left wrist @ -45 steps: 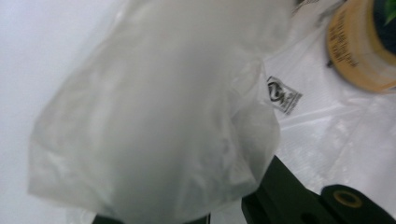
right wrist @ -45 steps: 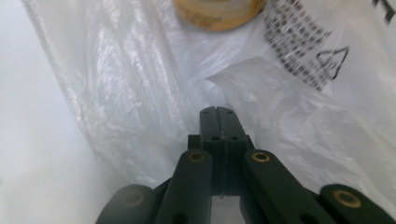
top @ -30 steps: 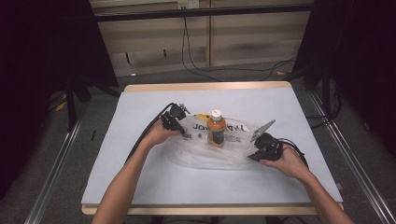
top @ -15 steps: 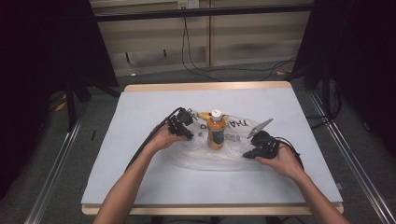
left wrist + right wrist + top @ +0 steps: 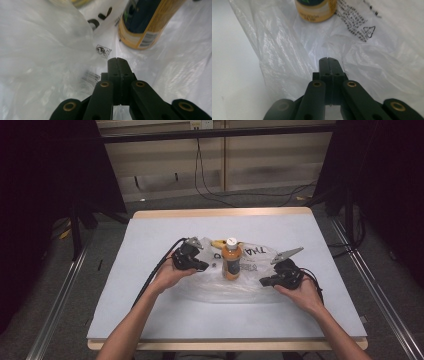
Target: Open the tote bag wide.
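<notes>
forearms: 2, entering from the bottom edge of the high view, 1 gripper per hand.
left hand: wrapped around the left gripper, on the bag's left edge.
right hand: wrapped around the right gripper, at the bag's right edge.
left gripper: tip on the bag, just left of the bottle. Jaws pressed together in its own view, with plastic film around and under the tip; pinch on the film itself can't be confirmed.
right gripper: tip on the bag's right part, pointing toward the bottle. Jaws pressed together in its own view, over crinkled film; actual grip on it not confirmable.
cables: black, 1 trailing from each gripper toward the near edge.
bag: clear plastic, black print and a recycling mark, lying flat mid-table between the 2 grippers.
bottle: orange, white cap, dark label, upright on the bag, centre of the table, between the grippers; base seen close in both gripper views.
yellow item: just behind the bottle, on the bag's far part; too small to identify.
table: white top, wood edging.
floor cables: black, beyond the far edge.
</notes>
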`<control>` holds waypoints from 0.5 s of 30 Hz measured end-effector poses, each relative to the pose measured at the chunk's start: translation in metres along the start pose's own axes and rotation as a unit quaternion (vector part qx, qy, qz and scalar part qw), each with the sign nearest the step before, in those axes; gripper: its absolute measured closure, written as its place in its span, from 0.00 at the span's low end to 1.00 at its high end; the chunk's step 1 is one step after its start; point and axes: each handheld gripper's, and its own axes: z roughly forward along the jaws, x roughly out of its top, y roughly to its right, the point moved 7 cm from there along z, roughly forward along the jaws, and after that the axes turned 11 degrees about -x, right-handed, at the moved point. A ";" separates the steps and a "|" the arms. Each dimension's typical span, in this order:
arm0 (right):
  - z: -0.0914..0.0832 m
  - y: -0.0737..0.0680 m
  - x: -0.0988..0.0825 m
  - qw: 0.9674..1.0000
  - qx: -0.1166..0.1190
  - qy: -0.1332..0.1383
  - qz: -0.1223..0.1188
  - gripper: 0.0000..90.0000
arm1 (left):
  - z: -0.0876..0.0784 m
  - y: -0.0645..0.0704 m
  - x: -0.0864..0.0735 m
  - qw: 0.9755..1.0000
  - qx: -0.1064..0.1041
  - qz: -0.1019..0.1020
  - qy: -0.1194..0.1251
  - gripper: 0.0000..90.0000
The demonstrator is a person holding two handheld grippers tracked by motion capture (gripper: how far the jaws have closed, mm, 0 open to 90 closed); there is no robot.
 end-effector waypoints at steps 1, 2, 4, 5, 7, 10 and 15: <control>-0.002 0.000 0.001 1.000 0.004 0.009 0.002 1.00 | -0.002 0.000 0.001 1.000 -0.002 0.004 0.008 1.00; -0.003 0.001 0.001 1.000 -0.001 0.013 0.003 1.00 | -0.006 0.001 0.002 1.000 -0.001 0.006 0.017 1.00; -0.007 0.002 0.003 0.999 0.004 0.030 0.009 1.00 | -0.009 0.005 0.004 0.999 -0.010 0.001 0.042 1.00; -0.009 0.004 0.003 0.999 -0.002 0.033 0.009 1.00 | -0.012 0.007 0.006 0.998 -0.010 0.002 0.055 1.00; -0.015 0.006 0.004 0.999 -0.005 0.049 0.015 1.00 | -0.016 0.011 0.006 0.997 -0.014 0.002 0.074 1.00; -0.024 0.008 0.007 0.996 0.001 0.081 0.029 1.00 | -0.023 0.014 0.004 0.996 -0.010 0.000 0.085 1.00; -0.034 0.009 0.012 0.991 -0.011 0.126 0.038 1.00 | -0.033 0.022 0.001 0.991 0.000 0.012 0.135 1.00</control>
